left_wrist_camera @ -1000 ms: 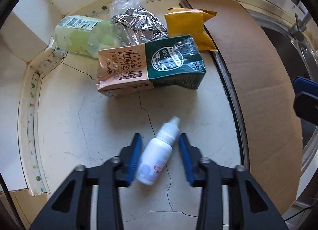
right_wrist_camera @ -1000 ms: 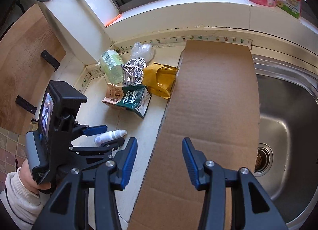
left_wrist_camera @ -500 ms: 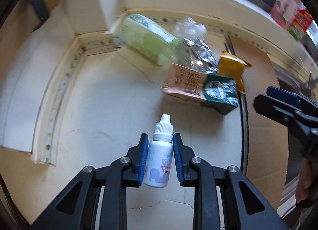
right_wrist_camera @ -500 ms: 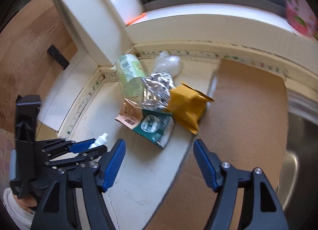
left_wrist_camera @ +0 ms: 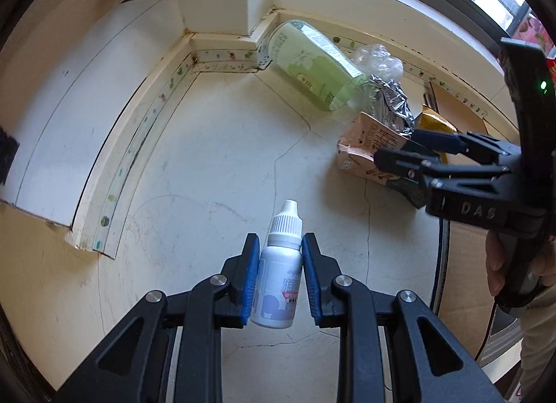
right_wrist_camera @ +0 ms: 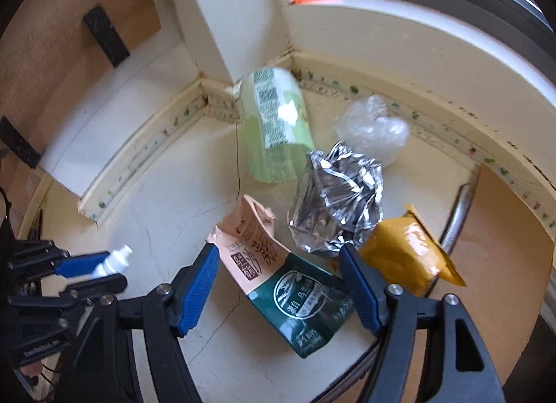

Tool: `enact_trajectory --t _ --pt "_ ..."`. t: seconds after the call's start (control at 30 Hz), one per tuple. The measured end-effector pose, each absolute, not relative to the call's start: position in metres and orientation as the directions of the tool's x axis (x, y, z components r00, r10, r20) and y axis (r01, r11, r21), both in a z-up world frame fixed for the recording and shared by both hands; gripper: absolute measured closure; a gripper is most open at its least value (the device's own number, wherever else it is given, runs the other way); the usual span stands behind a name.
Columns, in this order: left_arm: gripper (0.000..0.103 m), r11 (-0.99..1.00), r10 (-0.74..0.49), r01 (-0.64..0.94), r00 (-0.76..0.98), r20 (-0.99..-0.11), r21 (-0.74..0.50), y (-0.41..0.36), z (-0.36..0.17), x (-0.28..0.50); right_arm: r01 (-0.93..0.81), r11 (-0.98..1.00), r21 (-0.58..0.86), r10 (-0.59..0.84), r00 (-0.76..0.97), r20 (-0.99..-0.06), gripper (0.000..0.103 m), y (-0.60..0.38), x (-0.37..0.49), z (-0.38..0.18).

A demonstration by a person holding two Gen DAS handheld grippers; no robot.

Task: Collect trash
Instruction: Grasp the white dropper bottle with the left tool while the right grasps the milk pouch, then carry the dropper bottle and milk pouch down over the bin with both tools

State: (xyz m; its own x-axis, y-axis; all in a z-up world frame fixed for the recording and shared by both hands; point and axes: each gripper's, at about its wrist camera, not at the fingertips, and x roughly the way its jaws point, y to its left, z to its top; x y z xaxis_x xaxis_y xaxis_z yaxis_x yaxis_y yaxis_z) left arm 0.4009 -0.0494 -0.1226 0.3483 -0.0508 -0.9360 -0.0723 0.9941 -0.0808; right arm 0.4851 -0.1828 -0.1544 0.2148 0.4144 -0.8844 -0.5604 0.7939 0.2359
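Note:
My left gripper is shut on a small white dropper bottle and holds it above the cream counter; the bottle also shows in the right wrist view. My right gripper is open, its jaws on either side of a flattened green and tan carton that lies on the counter. Behind the carton lie a crumpled foil wrapper, a green plastic bottle, a clear plastic wad and a yellow packet. The right gripper also shows in the left wrist view, over the carton.
A brown cardboard sheet lies to the right of the trash. The counter ends at a tiled wall corner behind the green bottle. A window sill runs along the back.
My left gripper closed on the dropper bottle and lifted it back and to the left. My right gripper moved left from the cardboard, down over the carton.

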Motion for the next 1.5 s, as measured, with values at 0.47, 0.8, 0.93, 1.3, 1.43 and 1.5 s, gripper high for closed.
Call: enact_trajectory --t 0.47,0.8,0.93,1.3,1.43,1.5 --pt "0.080 0.994 -0.082 -0.034 0.347 -0.934 -0.101 -0.056 -0.122 0.377 -0.557 0.811 0.178 0.351 0.219 -0.911 0.059 -0.174 0.440 -0.168" --pt "0.080 0.988 -0.152 0.080 0.387 -0.909 -0.131 -0.064 -0.093 0.319 -0.521 0.827 0.210 0.407 0.297 -0.864 0.059 -0.181 0.343 -0.114" --pt "0.080 0.978 -0.190 0.159 0.388 -0.902 -0.138 -0.066 -0.080 0.279 -0.469 0.853 0.229 0.410 0.329 -0.851 0.059 -0.184 0.288 -0.096" --pt "0.080 0.929 -0.283 0.339 0.383 -0.879 -0.151 -0.041 -0.060 0.146 -0.253 0.930 0.268 0.355 0.422 -0.834 0.059 -0.191 0.141 -0.067" --pt "0.080 0.907 -0.309 0.387 0.349 -0.885 -0.165 -0.032 -0.074 0.102 -0.168 0.943 0.288 0.332 0.437 -0.836 0.059 -0.189 0.092 -0.071" --pt "0.080 0.898 -0.317 0.407 0.333 -0.888 -0.168 -0.030 -0.083 0.086 -0.130 0.948 0.292 0.319 0.436 -0.842 0.059 -0.187 0.072 -0.075"
